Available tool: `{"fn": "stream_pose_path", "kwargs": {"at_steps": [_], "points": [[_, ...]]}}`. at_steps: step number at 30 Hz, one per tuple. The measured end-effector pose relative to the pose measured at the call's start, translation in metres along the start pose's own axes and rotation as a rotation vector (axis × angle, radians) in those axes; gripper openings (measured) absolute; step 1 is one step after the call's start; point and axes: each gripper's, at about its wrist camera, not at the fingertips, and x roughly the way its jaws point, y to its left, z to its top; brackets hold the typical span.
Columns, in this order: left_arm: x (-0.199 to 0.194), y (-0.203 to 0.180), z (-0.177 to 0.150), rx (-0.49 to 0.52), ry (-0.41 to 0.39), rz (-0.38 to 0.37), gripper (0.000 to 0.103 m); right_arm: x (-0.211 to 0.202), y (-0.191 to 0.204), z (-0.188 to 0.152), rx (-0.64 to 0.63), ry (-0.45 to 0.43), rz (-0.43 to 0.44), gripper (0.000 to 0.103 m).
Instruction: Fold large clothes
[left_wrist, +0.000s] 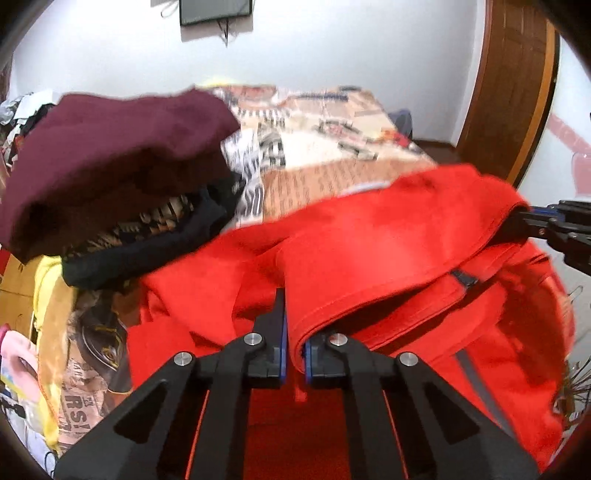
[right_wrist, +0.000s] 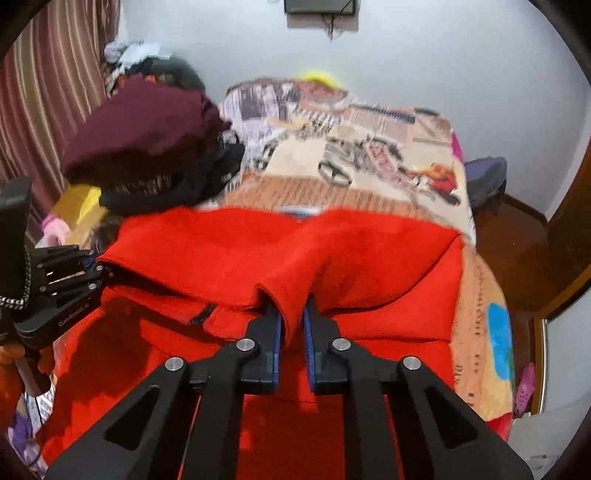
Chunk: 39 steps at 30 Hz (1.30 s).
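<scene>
Left tongs (left_wrist: 294, 325) clamped tight on a fold of the red garment (left_wrist: 388, 251), blue pads (left_wrist: 283, 343) pressed into the hem edge, cloth bunched between them. Right tongs (right_wrist: 293, 325) likewise pinching a raised ridge of the same red garment (right_wrist: 229, 251), fabric squeezed up between the blue pads (right_wrist: 276, 347). Red garment stretched between the two tongs, its upper layer lifted and doubled over, the rest draped below and around both sets of tongs on the bed (right_wrist: 480, 295). Dark loop tab (left_wrist: 464, 277) on the cloth, just right of and beyond the left tongs. Grey stripe (left_wrist: 476, 380) running down the lower layer to the right of the left tongs. From the left wrist view, right tongs (left_wrist: 532, 218) poking in at the far right, buried in the garment's corner. From the right wrist view, left tongs (right_wrist: 98, 269) at the far left edge, biting the opposite corner. Ahead of both tongs, printed bedspread (left_wrist: 332, 147) with newspaper and vehicle pattern. Ahead and to the left, a maroon garment (left_wrist: 118, 147) heaped atop a pile of dark and patterned clothes (left_wrist: 155, 229). Striped curtain (right_wrist: 48, 103) far left of the right tongs; white wall (right_wrist: 443, 55) straight ahead; wooden door frame (left_wrist: 517, 92) off to the right of the left tongs. Slight motion blur over everything.
</scene>
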Motion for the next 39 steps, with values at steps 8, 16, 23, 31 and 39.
{"fn": "stream_pose_path", "kwargs": {"at_steps": [8, 16, 23, 31, 39], "points": [[-0.059, -0.008, -0.003, 0.033, -0.075, -0.045, 0.005, -0.054, 0.004, -0.006, 0.013, -0.074, 0.037, 0.007], [-0.04, -0.013, -0.044, 0.046, 0.048, -0.029, 0.007, -0.039, 0.009, -0.046, 0.026, 0.026, 0.044, 0.007], [-0.025, -0.021, -0.07, 0.052, 0.122, 0.007, 0.019, -0.026, 0.001, -0.07, 0.079, 0.083, 0.081, 0.007], [-0.07, -0.028, -0.062, 0.105, 0.034, -0.001, 0.048, -0.066, 0.007, -0.06, -0.008, 0.022, 0.062, 0.008], [-0.082, -0.012, -0.009, 0.019, -0.098, -0.002, 0.053, -0.078, 0.003, -0.016, 0.013, -0.123, 0.035, 0.045]]}}
